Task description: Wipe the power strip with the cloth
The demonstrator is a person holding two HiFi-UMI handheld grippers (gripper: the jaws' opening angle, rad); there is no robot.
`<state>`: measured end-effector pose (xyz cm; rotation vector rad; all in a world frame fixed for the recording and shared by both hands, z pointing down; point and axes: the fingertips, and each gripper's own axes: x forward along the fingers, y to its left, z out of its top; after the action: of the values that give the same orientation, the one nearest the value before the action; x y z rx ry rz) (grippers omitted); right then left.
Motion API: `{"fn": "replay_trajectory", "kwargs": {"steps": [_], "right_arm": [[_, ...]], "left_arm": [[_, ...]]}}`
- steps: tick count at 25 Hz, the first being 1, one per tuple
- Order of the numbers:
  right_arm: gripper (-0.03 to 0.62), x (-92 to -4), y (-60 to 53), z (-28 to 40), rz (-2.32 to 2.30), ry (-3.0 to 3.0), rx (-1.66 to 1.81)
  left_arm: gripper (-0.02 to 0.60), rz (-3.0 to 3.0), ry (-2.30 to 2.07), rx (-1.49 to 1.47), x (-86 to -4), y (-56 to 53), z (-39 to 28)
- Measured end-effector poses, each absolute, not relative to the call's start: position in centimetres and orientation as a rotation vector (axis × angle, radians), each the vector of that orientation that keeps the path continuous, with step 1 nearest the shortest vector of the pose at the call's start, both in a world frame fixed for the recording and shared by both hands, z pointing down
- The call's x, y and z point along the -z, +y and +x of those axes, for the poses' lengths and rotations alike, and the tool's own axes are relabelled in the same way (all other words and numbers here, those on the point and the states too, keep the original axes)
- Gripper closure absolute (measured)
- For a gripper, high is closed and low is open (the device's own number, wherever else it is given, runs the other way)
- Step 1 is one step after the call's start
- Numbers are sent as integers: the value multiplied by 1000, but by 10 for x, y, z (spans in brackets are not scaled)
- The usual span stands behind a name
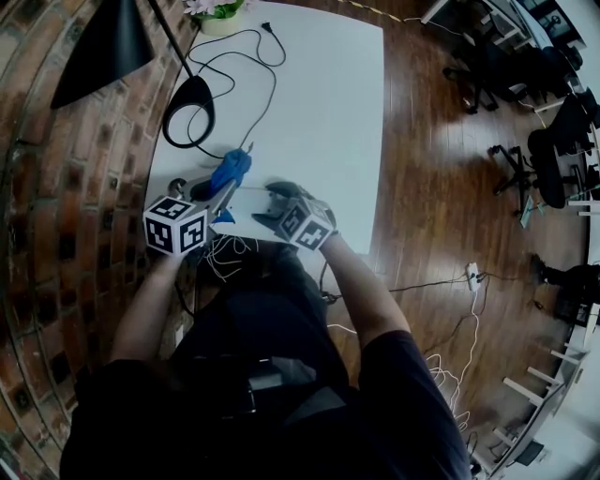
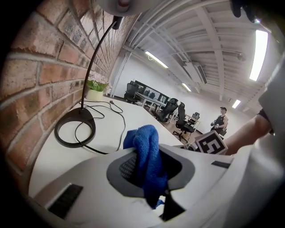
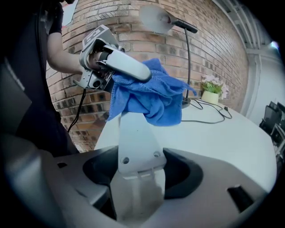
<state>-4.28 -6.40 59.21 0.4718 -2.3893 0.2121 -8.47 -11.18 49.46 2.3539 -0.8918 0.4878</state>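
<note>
The blue cloth [image 1: 230, 171] is bunched in my left gripper [image 1: 223, 195], which is shut on it above the near left part of the white table [image 1: 319, 94]. In the left gripper view the cloth [image 2: 147, 160] fills the gap between the jaws of that gripper [image 2: 149, 176]. My right gripper [image 1: 272, 202] is shut on one end of the white power strip [image 1: 246, 201]. In the right gripper view the strip [image 3: 136, 142] runs away from the jaws, and the cloth [image 3: 153, 98] lies draped over its far end, pressed there by the left gripper [image 3: 129, 75].
A black desk lamp stands at the table's far left, its round base [image 1: 189, 111] trailing a black cable. A flower pot [image 1: 217, 14] sits at the far edge. A brick wall [image 1: 56, 187] runs along the left. White cords [image 1: 225, 253] hang by the near edge. Office chairs [image 1: 553, 159] stand at the right.
</note>
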Motion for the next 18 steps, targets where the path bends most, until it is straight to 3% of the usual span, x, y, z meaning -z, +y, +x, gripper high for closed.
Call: {"fn": "replay_trajectory", "kwargs": {"steps": [8,18], "right_arm": [[289,-593,-64,-40,484,-2367,-184],[299,-588,-59,-48,491,-2255,181]], "left_arm": [[505,2286,-961,-534,-507,-112,-125],[497,2377,-934,-764,-522,-122,-139]]}}
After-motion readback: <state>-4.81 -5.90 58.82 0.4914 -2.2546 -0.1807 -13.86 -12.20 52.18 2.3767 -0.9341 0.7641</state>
